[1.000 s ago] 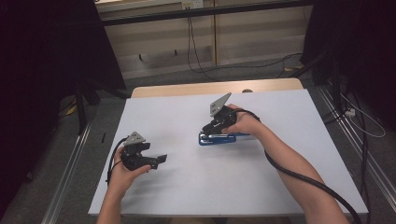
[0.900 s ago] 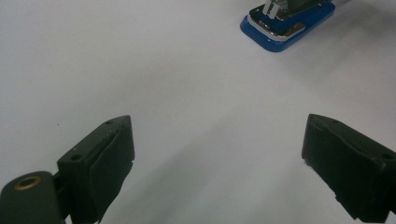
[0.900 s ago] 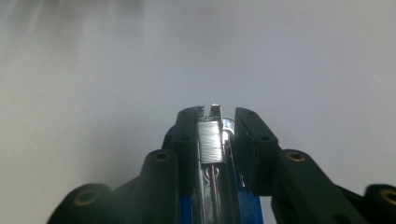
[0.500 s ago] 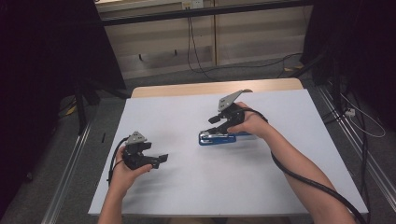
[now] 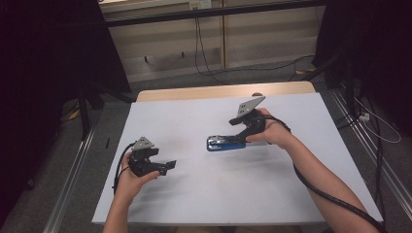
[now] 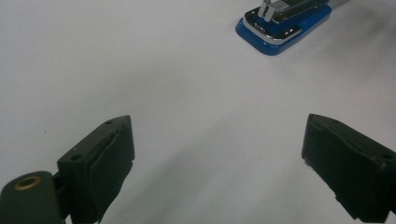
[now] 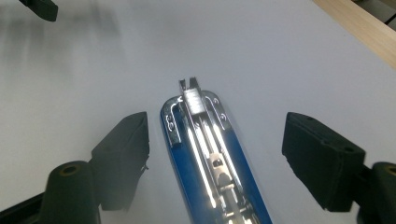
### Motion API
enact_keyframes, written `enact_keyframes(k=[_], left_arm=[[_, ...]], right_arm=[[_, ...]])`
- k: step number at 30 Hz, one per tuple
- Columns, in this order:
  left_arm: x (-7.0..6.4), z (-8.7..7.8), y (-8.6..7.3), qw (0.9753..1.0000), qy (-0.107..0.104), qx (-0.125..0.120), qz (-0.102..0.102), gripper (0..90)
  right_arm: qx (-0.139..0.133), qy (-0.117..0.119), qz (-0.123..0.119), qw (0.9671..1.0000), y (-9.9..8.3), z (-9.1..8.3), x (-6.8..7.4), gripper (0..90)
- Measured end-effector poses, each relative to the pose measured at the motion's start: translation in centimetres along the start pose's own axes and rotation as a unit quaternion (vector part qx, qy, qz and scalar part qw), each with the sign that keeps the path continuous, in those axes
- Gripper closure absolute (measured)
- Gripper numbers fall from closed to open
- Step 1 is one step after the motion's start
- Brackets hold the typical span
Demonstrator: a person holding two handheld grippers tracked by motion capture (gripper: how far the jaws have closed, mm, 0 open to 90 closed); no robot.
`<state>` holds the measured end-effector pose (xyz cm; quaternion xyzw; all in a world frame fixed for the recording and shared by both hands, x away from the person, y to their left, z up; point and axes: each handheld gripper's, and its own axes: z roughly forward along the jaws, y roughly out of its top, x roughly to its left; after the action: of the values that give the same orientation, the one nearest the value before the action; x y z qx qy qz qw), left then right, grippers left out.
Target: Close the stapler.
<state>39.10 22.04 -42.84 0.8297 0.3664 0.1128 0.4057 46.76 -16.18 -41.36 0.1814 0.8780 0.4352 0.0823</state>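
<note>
We see a blue stapler [image 5: 224,143] lying flat near the middle of the white counter [image 5: 194,194]. The right claw [image 5: 241,136] sits over its right end, held in the person's right hand [image 5: 273,133]. In the right gripper view the stapler [image 7: 210,163] runs up the middle of the frame between the two black jaws, which stand wide apart on either side of it; we see bare white surface between each jaw and the blue body, so the right claw is released and grips nothing. The stapler's metal top shines hard under the light, and its near end is cut off by the bottom edge of that view, so we cannot make out its rear part.

The left claw [image 5: 164,167] rests well apart from the stapler, toward the counter's front left, in the left hand [image 5: 130,177]. Its jaws also gape wide in the left gripper view, with only white surface between them. There the stapler [image 6: 282,21] shows at the top, its far part cut off by the frame's upper edge. From above, whether the right claw's jaws touch the counter is hard for us to tell.
</note>
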Motion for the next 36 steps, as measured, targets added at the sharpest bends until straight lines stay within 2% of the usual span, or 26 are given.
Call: enact_keyframes(k=[2, 8, 14, 21, 26, 28, 31, 32, 34, 36], left_arm=[[-0.1, 0.1, 0.1, 1.0, -0.002, -0.001, -0.001, 9.5], [-0.3, 0.5, 0.4, 1.0, -0.003, 0.001, 0.003, 9.5], [-0.6, 1.2, 0.6, 1.0, -0.007, 0.001, -0.001, 9.9], [-1.0, 1.6, 1.4, 1.0, -0.007, -0.002, 0.005, 10.0], [-1.5, 2.4, 1.9, 0.9999, -0.011, 0.0, 0.01, 10.0], [-1.7, 2.7, 2.1, 0.9998, -0.011, 0.0, 0.014, 10.0], [-1.9, 3.1, 2.3, 0.9998, -0.015, 0.0, 0.014, 10.2], [-1.9, 3.2, 2.4, 0.9997, -0.015, 0.005, 0.02, 10.2], [-2.1, 3.4, 2.6, 0.9997, -0.017, 0.002, 0.018, 10.2], [-2.2, 3.5, 2.8, 0.9997, -0.017, 0.001, 0.019, 10.1]], right_arm=[[0.009, -0.008, 0.001, 0.9999, -0.3, -0.3, 0.2, 21.3], [0.014, -0.029, 0.013, 0.9994, -1.1, -1.5, 0.7, 14.5], [0.018, -0.057, 0.025, 0.9979, -2.4, -2.9, 1.1, 12.9], [0.014, -0.087, 0.043, 0.9952, -3.8, -4.6, 1.4, 11.3], [0.01, -0.106, 0.047, 0.9932, -4.7, -5.9, 1.7, 12.6], [0.008, -0.12, 0.05, 0.9915, -5.1, -6.5, 1.8, 12.8], [0.005, -0.116, 0.062, 0.9913, -5.7, -7.1, 1.9, 12.6], [0.007, -0.119, 0.063, 0.9909, -5.9, -7.2, 2.0, 12.0], [0.013, -0.125, 0.068, 0.9898, -6.4, -7.4, 2.2, 11.0], [0.008, -0.123, 0.077, 0.9894, -6.9, -7.7, 2.3, 11.0]])
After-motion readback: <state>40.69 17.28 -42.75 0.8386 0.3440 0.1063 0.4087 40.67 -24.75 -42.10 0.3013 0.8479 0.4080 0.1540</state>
